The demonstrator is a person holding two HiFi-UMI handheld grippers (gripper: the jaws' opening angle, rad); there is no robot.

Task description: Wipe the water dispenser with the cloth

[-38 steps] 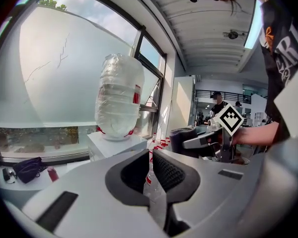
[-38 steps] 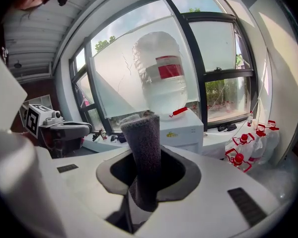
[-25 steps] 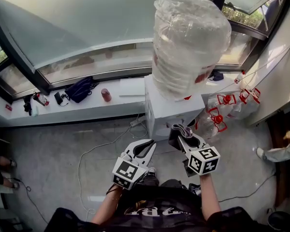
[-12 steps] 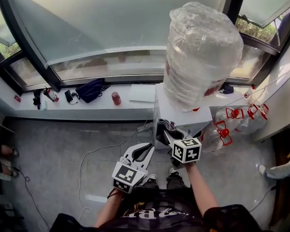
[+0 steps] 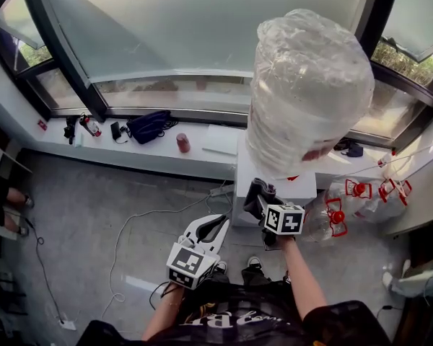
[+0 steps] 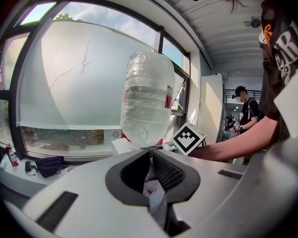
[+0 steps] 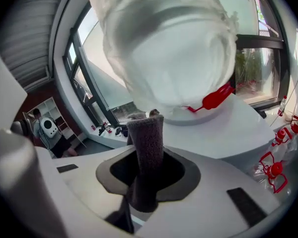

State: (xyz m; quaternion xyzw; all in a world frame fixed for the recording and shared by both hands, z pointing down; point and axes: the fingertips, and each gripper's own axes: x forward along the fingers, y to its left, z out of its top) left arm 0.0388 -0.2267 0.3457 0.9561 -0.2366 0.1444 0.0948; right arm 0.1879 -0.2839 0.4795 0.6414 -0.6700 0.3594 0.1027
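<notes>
The water dispenser is a white box (image 5: 296,187) with a large clear upturned bottle (image 5: 310,92) on top. In the head view my right gripper (image 5: 258,193) is at the dispenser's front top edge, left of the bottle, shut on a dark grey cloth (image 5: 252,190). The right gripper view shows the cloth (image 7: 145,143) standing up between the jaws, just in front of the bottle (image 7: 169,43) and the white top (image 7: 238,128). My left gripper (image 5: 211,225) hangs lower and to the left, off the dispenser, its jaws together with nothing held (image 6: 150,155).
The windowsill behind holds a black bag (image 5: 150,126), a red can (image 5: 182,143) and a white sheet (image 5: 220,140). Empty bottles with red handles (image 5: 353,193) lie right of the dispenser. Cables (image 5: 130,229) trail on the floor. A person (image 6: 243,113) stands in the background.
My right gripper with the cloth has moved left along the dispenser's front top edge and slightly up. The left gripper has stayed low and shut.
</notes>
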